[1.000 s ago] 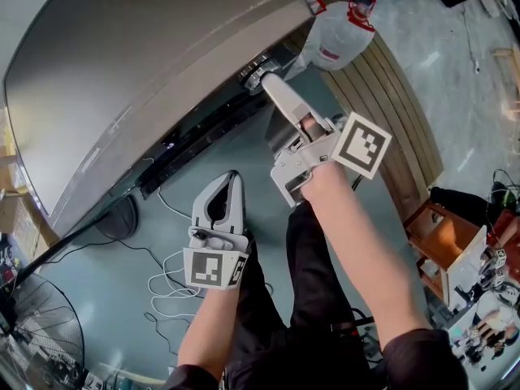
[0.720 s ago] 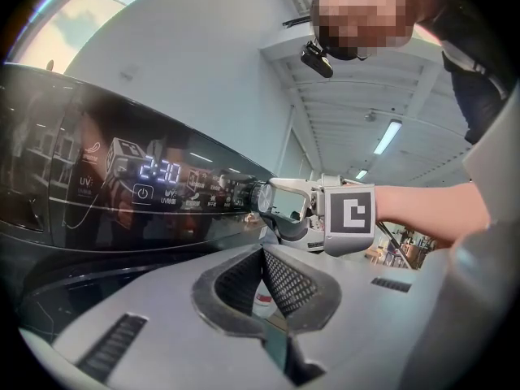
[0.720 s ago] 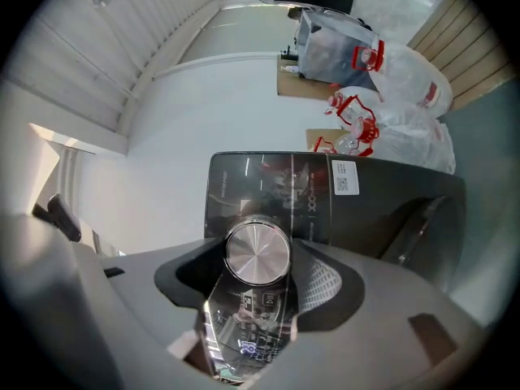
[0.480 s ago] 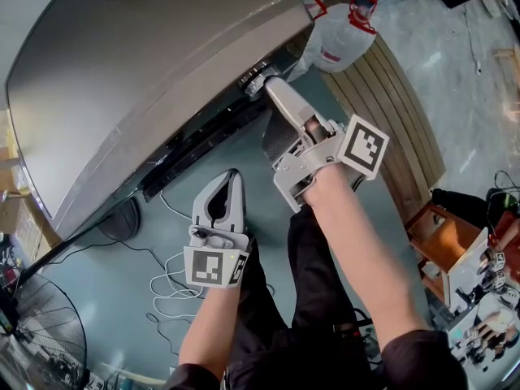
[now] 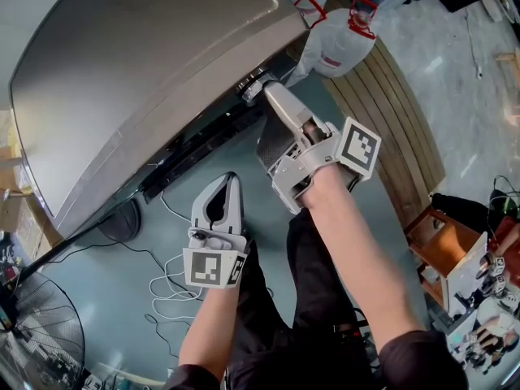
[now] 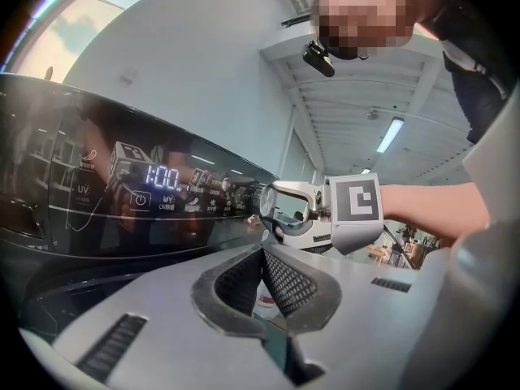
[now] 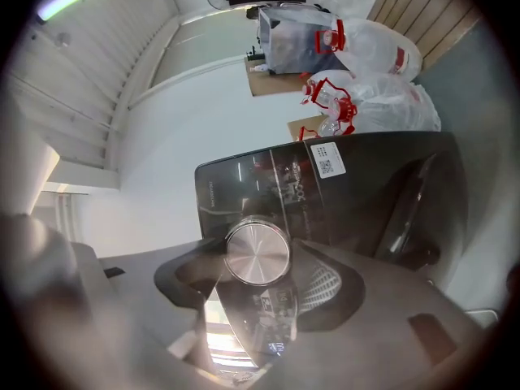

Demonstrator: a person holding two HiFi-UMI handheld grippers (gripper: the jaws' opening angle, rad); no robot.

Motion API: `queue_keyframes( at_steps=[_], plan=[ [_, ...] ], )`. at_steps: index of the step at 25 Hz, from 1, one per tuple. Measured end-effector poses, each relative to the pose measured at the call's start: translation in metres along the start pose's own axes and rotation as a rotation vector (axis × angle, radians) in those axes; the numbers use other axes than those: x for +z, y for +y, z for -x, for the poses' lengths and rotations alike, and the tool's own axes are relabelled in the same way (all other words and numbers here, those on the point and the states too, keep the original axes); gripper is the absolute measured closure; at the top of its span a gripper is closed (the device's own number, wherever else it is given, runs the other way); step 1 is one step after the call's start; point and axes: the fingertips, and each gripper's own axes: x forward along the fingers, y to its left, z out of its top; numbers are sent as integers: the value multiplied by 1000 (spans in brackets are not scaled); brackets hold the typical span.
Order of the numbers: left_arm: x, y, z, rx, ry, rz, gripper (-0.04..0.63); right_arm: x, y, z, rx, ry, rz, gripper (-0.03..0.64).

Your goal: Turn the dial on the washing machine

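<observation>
The washing machine (image 5: 138, 63) has a grey lid and a black control panel (image 6: 122, 201) with a lit "1:00" display (image 6: 162, 177). Its round metal dial (image 7: 257, 253) sits at the panel's right end, and in the head view the dial (image 5: 250, 84) shows at the lid's front corner. My right gripper (image 5: 265, 92) reaches up to it and is shut on the dial, one jaw on each side. The left gripper view shows the right gripper (image 6: 280, 205) at the dial (image 6: 262, 200) too. My left gripper (image 5: 231, 179) hangs lower, in front of the panel, shut and empty.
Clear plastic jugs with red caps (image 5: 345, 35) stand right of the machine by a wooden slat wall (image 5: 390, 104). White cables (image 5: 166, 279) lie on the floor near my legs. A fan (image 5: 41, 340) is at the lower left, an orange box (image 5: 439, 234) at the right.
My right gripper has twisted around the dial while staying shut on it, its marker cube tipping over. The left gripper has stayed put.
</observation>
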Motion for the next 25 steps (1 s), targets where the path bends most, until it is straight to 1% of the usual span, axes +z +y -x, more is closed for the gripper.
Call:
queue_keyframes(
  at_steps=[6, 15, 21, 25],
  plan=[
    [-1, -9, -9, -4, 2, 0, 580, 0, -1, 1, 14, -16, -108, 351],
    [-4, -16, -14, -8, 9, 9, 580, -3, -3, -1, 46, -10, -287, 351],
    [-5, -18, -14, -15, 13, 11, 580, -6, -6, -1, 59, -24, -363, 351],
    [-4, -20, -13, -15, 11, 9, 580, -7, -6, -1, 54, -19, -376, 351]
  ],
)
